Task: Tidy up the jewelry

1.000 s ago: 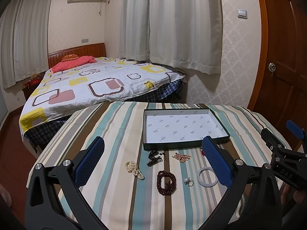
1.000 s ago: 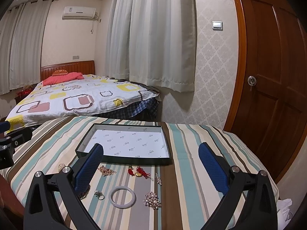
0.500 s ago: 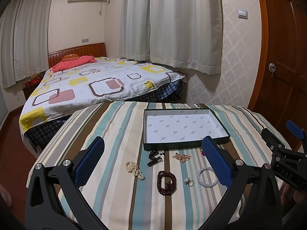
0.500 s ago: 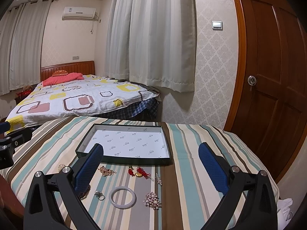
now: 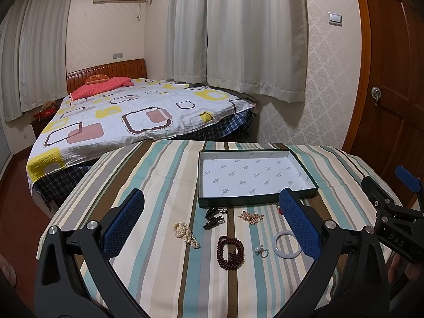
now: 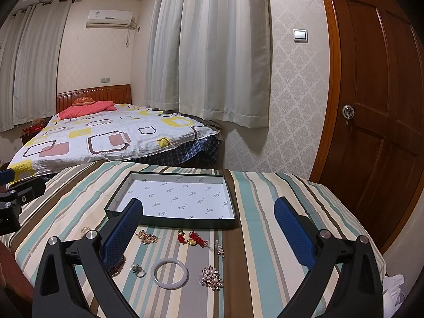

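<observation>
A dark shallow box with a white printed lining point(image 5: 254, 177) point(image 6: 177, 198) sits empty on the striped tablecloth. In front of it lie a pearl string point(image 5: 186, 234), a black piece point(image 5: 214, 217), a dark red bead bracelet point(image 5: 230, 249), a gold chain point(image 5: 250, 217) point(image 6: 148, 237), a small ring point(image 5: 261, 251) point(image 6: 139, 270), a white bangle point(image 5: 287, 243) point(image 6: 169, 273), a red and gold charm point(image 6: 194, 239) and a rhinestone brooch point(image 6: 211, 278). My left gripper point(image 5: 210, 224) and my right gripper point(image 6: 208, 234) are open, empty, above the near table edge.
The striped table point(image 5: 159, 185) drops off at its far and side edges. A bed point(image 5: 127, 116) stands beyond it, curtains behind. A wooden door point(image 6: 376, 122) is at the right. The right gripper's body point(image 5: 392, 222) shows at the left view's right edge.
</observation>
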`<state>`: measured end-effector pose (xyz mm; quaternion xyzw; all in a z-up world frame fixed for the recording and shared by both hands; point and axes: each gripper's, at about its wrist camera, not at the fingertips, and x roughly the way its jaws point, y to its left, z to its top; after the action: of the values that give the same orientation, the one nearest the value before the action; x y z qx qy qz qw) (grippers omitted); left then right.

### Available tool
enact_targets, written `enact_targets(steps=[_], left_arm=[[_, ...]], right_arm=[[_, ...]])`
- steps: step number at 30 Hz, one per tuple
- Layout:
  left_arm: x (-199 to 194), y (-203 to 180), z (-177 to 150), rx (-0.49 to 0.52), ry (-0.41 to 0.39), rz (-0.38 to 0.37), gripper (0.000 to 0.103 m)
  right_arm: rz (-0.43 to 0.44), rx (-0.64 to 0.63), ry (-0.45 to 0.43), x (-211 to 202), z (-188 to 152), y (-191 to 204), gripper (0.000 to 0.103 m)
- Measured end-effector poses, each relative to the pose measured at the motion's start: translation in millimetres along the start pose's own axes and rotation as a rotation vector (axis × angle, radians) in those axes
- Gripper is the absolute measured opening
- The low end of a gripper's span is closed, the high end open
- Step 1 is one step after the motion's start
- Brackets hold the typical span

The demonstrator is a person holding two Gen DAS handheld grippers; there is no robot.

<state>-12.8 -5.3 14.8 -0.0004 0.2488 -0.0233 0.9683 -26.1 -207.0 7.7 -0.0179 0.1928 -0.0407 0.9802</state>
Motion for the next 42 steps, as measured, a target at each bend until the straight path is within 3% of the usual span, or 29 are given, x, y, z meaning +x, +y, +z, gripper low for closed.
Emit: enact_targets(steps=[35, 42], left_arm=[[0, 0, 0, -0.001, 0.003, 0.000, 0.099], [17, 3, -10, -0.008, 0.033, -0.009, 0.099]], right_arm=[[0.002, -0.004, -0.003, 0, 0, 0, 0.097], [0.007, -0.004, 0.018, 13, -11, -1, 0.097]])
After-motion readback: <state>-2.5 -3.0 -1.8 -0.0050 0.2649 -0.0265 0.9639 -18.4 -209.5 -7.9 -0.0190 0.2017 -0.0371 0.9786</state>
